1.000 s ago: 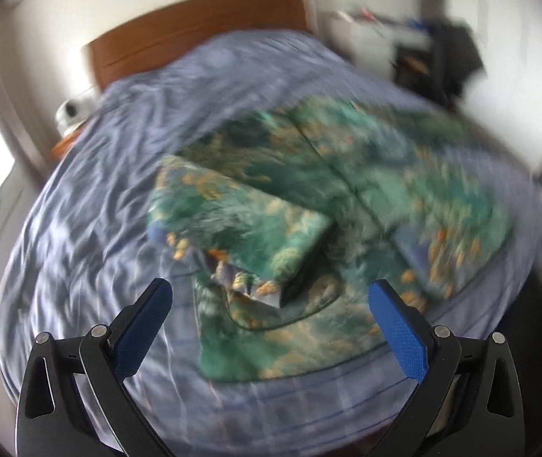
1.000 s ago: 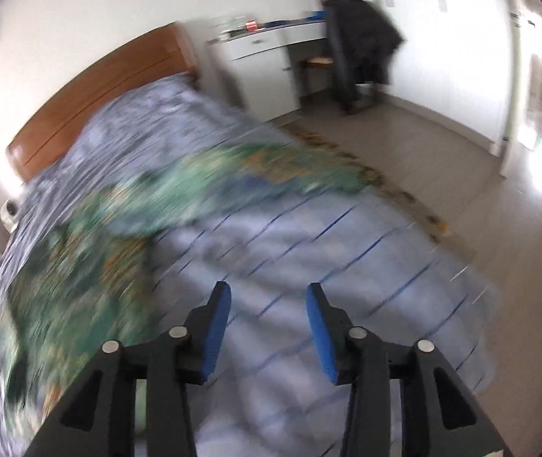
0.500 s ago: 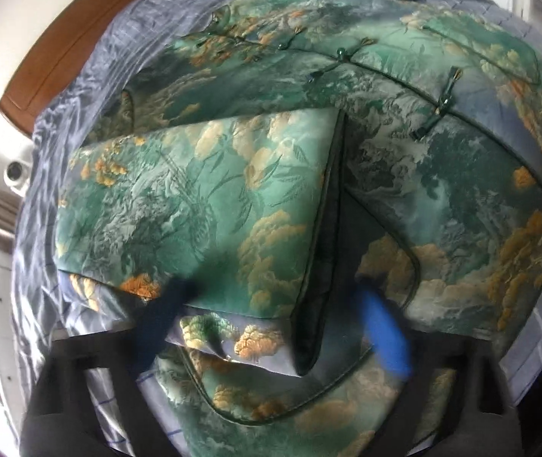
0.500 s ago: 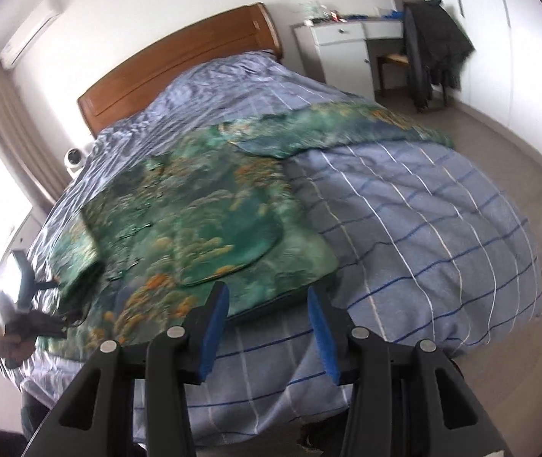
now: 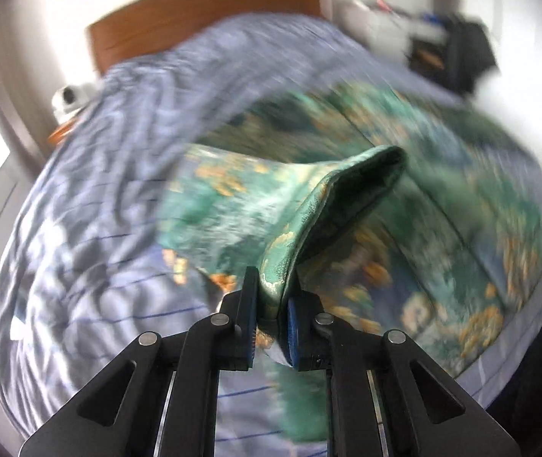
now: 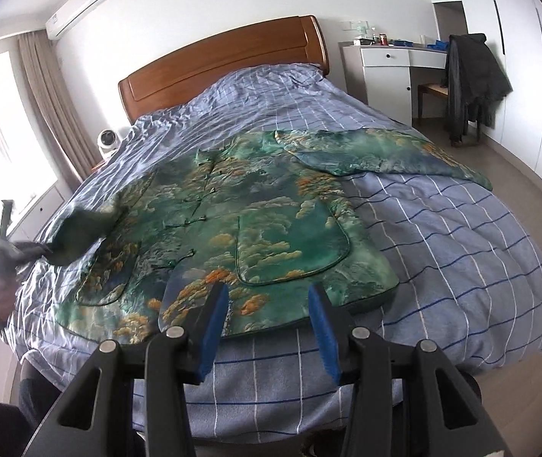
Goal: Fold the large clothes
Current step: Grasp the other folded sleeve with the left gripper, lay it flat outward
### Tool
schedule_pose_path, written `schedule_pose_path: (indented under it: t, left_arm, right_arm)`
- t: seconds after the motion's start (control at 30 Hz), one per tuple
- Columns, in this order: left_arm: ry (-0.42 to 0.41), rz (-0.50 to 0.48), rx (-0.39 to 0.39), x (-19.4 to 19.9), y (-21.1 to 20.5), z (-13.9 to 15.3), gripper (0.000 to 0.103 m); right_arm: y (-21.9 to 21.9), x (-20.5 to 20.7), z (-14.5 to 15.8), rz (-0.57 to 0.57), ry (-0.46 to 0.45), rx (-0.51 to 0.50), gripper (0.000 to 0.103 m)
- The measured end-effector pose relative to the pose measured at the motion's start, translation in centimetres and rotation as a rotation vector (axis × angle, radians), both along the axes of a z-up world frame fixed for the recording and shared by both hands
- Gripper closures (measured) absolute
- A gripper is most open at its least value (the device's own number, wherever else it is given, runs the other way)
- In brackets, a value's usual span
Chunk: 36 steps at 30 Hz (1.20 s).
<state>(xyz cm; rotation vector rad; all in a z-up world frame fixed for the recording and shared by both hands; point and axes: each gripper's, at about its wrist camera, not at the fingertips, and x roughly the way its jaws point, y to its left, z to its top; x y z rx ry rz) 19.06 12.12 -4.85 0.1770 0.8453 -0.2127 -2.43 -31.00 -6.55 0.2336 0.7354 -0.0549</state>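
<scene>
Left claw (image 5: 273, 297) is clamped on the jacket (image 6: 233, 228) sleeve (image 5: 332, 205), lifting it off the bed (image 6: 461, 247). Right claw (image 6: 267, 320) hangs spread wide, gripping nothing, over the jacket's near hem.

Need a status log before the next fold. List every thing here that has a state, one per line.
Left tongs: shut on the jacket's sleeve cuff.
Right tongs: open, holding nothing, above the jacket's hem.
Green brocade jacket: spread front-up on the bed, fastened; one sleeve lies flat, outstretched.
Sleeve cuff: lifted off the bed.
Desk drawer: closed.
Black coat: draped over the chair.
</scene>
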Motion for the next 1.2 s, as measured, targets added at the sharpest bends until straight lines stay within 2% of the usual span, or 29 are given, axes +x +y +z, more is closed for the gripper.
schedule_pose_path:
  t: [0.13,0.27,0.43,0.57,0.7,0.8,0.87,1.0,1.07,1.13,1.2]
  left_arm:
    - [-0.045,0.195,-0.108,0.3,7.8,2.6,0.091]
    - [-0.055,0.39,-0.206,0.6,14.9,2.3,0.091]
    - [-0.032,0.587,-0.306,0.7,21.7,-0.6,0.09]
    - [0.029,0.709,-0.37,1.5,25.0,-4.6,0.087]
    - [0.066,0.795,-0.368,1.7,26.7,-7.2,0.083]
    - [0.072,0.835,-0.371,0.5,27.5,-8.2,0.068]
    - [0.066,0.851,-0.347,-0.3,27.5,-8.4,0.052]
    - [0.036,0.83,-0.283,-2.5,25.6,-7.6,0.037]
    - [0.001,0.809,-0.249,-3.6,23.8,-6.7,0.016]
    - [-0.057,0.788,-0.217,-4.9,21.5,-5.5,0.003]
    - [-0.11,0.744,-0.2,-6.1,18.8,-4.2,0.002]
  right_arm:
    - [0.6,0.2,-0.2,0.014,0.012,0.01,0.058]
    - [1.2,0.7,-0.4,0.031,0.024,0.017,0.058]
    - [2.4,0.7,0.1,0.059,0.021,-0.007,0.058]
    - [3.2,0.9,0.3,0.082,0.032,-0.01,0.058]
    - [3.9,0.9,0.2,0.1,0.04,-0.018,0.058]
    - [4.2,0.7,0.2,0.105,0.042,-0.019,0.058]
    - [4.2,0.6,0.1,0.103,0.046,-0.02,0.058]
    - [3.9,0.7,-0.6,0.095,0.06,-0.006,0.058]
    - [3.6,0.8,-0.8,0.087,0.069,0.0,0.058]
    - [3.5,0.9,-0.9,0.079,0.065,-0.004,0.058]
    - [3.3,0.8,-0.7,0.069,0.058,-0.025,0.058]
